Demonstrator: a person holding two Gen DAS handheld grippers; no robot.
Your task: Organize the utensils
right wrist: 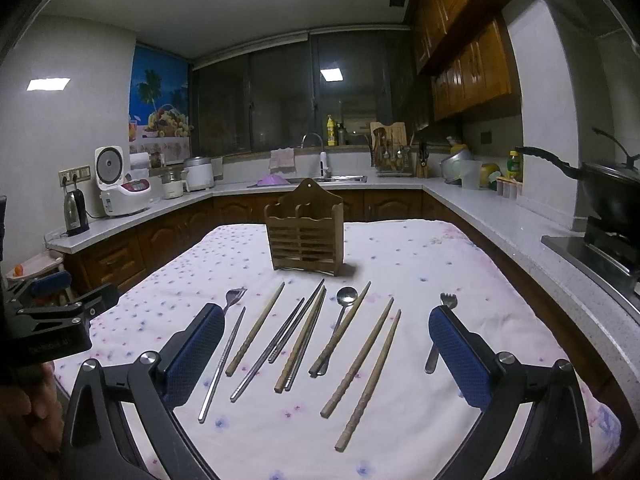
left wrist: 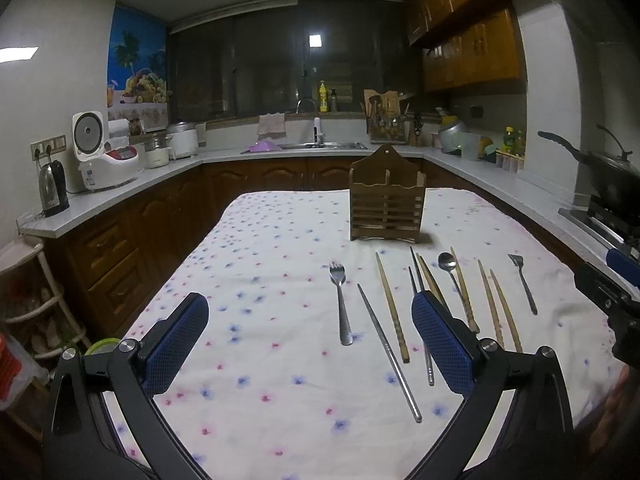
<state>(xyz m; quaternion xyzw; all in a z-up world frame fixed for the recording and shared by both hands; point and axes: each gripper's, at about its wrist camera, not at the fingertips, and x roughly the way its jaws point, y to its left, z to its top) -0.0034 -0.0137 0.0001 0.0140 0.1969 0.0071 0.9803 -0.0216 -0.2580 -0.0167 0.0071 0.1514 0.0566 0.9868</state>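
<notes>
A wooden slatted utensil holder (left wrist: 387,208) (right wrist: 305,236) stands upright at the table's far middle. In front of it lie a fork (left wrist: 341,304) (right wrist: 235,297), a spoon (left wrist: 449,270) (right wrist: 343,308), a small fork (left wrist: 522,282) (right wrist: 440,326), several wooden chopsticks (left wrist: 392,308) (right wrist: 358,360) and several metal chopsticks (left wrist: 388,352) (right wrist: 222,364). My left gripper (left wrist: 310,334) is open and empty above the near table, left of the row. My right gripper (right wrist: 326,354) is open and empty over the chopsticks.
The table has a white flowered cloth (left wrist: 260,264) (right wrist: 420,264). Counters run around it, with a rice cooker (left wrist: 102,156), a kettle (left wrist: 52,188), a sink (left wrist: 320,145) and a wok (left wrist: 608,176) on a stove at the right.
</notes>
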